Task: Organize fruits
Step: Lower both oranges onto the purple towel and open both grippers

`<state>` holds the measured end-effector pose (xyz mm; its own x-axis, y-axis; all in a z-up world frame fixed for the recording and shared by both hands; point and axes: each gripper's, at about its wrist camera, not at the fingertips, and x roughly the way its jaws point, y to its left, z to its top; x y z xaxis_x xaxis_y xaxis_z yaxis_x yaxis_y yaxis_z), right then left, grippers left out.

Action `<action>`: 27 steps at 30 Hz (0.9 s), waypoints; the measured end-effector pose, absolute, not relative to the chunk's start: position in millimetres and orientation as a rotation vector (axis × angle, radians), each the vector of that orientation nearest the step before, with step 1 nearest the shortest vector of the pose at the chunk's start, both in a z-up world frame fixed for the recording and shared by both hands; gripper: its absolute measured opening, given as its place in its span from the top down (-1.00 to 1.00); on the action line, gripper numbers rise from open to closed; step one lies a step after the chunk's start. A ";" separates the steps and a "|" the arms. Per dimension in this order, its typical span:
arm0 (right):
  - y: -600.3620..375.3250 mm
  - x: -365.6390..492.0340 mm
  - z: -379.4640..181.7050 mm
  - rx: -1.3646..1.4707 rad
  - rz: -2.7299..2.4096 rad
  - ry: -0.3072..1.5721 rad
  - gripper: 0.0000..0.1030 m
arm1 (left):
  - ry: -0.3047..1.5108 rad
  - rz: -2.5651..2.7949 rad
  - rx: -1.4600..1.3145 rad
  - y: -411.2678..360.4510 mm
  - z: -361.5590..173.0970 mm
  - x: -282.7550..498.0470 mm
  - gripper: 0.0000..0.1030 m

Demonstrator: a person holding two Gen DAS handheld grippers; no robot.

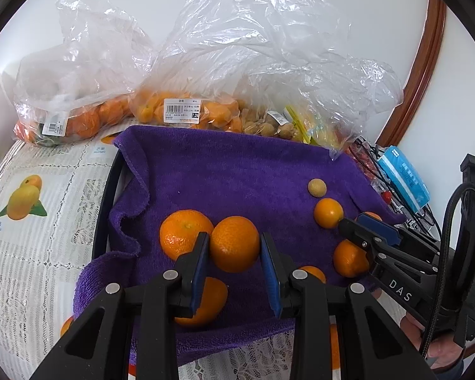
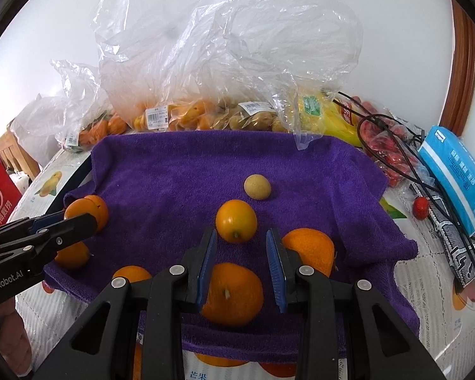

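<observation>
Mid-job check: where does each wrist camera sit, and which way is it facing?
Left wrist: on the left claw, angled down over a tangerine on the purple towel; right claw and a hand show.
Right wrist: on the right claw, angled down at the same purple towel; left claw shows at left.
Shared: purple towel, kumquat, fruit bags.

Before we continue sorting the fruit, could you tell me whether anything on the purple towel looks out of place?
One pale tan round fruit lies loose on the purple towel among the oranges, such as the one nearest it. It matches the tan fruits in the plastic bag behind the towel. The towel itself is rumpled along its left edge.
</observation>
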<state>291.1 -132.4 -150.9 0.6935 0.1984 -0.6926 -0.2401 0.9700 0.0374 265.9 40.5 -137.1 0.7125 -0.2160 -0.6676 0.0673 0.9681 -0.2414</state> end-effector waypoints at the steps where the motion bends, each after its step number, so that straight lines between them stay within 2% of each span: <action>1: -132.8 290.6 -149.8 -0.056 0.245 0.763 0.36 | 0.764 -0.159 -0.207 40.6 -137.1 265.9 0.41; 5: -134.9 288.5 -145.5 -0.050 0.241 0.749 0.36 | 0.768 -0.161 -0.210 40.4 -137.2 266.2 0.41; 9: -138.6 288.2 -142.4 -0.030 0.236 0.741 0.22 | 0.781 -0.169 -0.210 39.1 -139.0 268.1 0.41; 19: -144.3 285.9 -137.6 -0.008 0.222 0.719 0.05 | 0.775 -0.166 -0.219 39.1 -140.1 267.4 0.40; 23: -146.2 286.1 -136.7 0.003 0.219 0.718 -0.05 | 0.750 -0.175 -0.238 43.7 -134.7 263.8 0.15; 27: -149.5 285.3 -134.7 0.016 0.216 0.710 -0.12 | 0.732 -0.174 -0.250 46.0 -130.1 261.4 0.09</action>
<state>285.3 -149.5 -134.7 0.7370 0.2017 -0.6451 -0.1910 0.9777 0.0875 261.4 46.0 -130.1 0.7315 -0.2431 -0.6371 0.0698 0.9561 -0.2847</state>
